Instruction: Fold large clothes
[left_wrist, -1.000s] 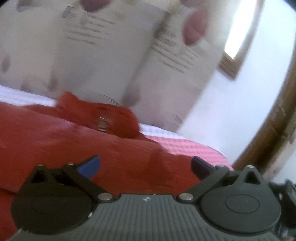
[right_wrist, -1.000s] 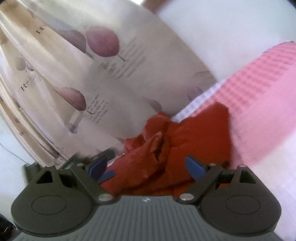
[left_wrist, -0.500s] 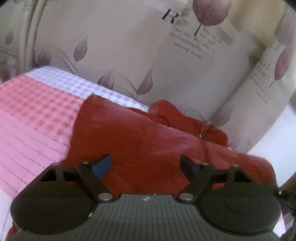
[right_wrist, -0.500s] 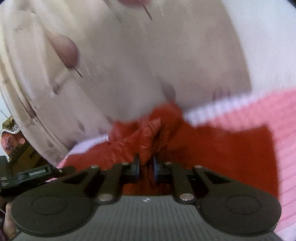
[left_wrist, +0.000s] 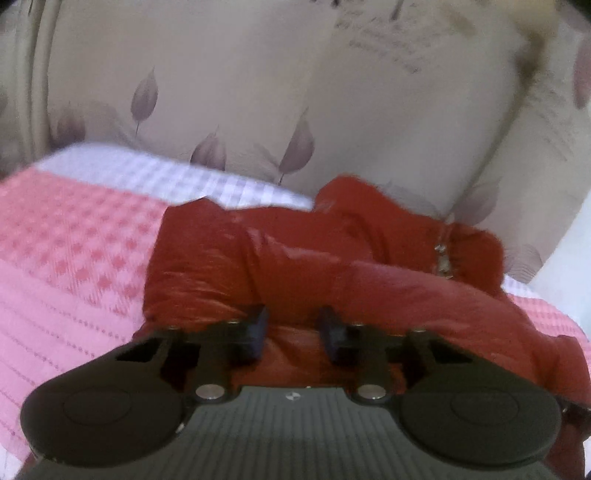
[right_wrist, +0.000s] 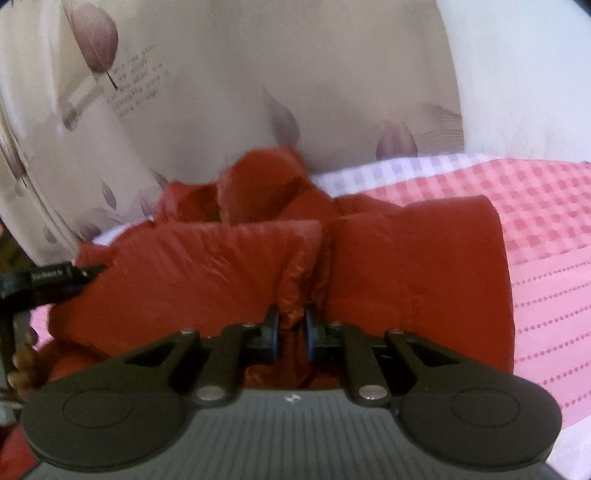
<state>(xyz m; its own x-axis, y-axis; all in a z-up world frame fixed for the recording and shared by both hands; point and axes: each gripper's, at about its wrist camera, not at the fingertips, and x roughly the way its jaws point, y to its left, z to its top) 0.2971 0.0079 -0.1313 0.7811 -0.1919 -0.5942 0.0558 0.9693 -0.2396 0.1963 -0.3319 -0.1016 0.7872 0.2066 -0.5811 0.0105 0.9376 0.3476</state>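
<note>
The red padded jacket lies on a pink checked bedspread, with its far end bunched up against a beige curtain behind the bed. In the right wrist view its shiny quilted cloth spreads flat to both sides, and a raised fold runs up the middle toward the camera. The right gripper is pinched tight on that fold: the two blue-padded fingertips press red cloth between them with only the fabric's thickness left.

In the left wrist view the jacket fills the middle ground, a metal zipper showing near its far right end. The left gripper sits low over the cloth with its fingers drawn partway in, a clear gap between them; red fabric shows in that gap, but the picture is blurred and I cannot tell whether they grip it or only rest above it.

The bedspread turns to a pale lilac and white check along the far edge. The curtain is printed with mauve leaves and several lines of small dark script, too blurred to read. At the left edge of the right wrist view, a black part of the other tool bears a small white label, too small and soft to make out for certain.
</note>
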